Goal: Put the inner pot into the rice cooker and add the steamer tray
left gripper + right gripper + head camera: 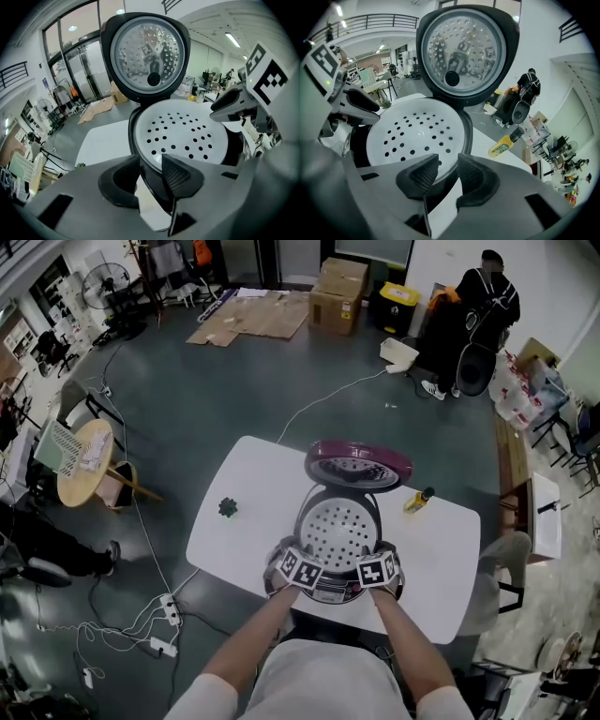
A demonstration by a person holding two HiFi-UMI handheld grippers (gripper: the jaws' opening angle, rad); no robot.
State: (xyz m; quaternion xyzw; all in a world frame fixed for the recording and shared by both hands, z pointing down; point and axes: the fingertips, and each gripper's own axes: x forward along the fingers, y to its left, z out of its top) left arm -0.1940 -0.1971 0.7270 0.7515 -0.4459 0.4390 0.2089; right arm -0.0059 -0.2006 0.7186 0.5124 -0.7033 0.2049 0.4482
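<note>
The rice cooker (330, 593) stands on the table (234, 531), near its front edge. In the cooker sits the steamer tray (337, 532), and the lid (357, 465) stands raised at the cooker's back. On the table, a bottle (418, 500) lies right of the cooker and a small object (228, 508) lies well to its left. At the cooker's front left, the left gripper (151, 161) has its jaws apart astride the rim; the right gripper (447, 164) does likewise at the front right. Far behind the cooker stand cardboard boxes (336, 292), with a person (483, 306) behind and right. A round side table (80, 465) stands far to the cooker's left.
</note>
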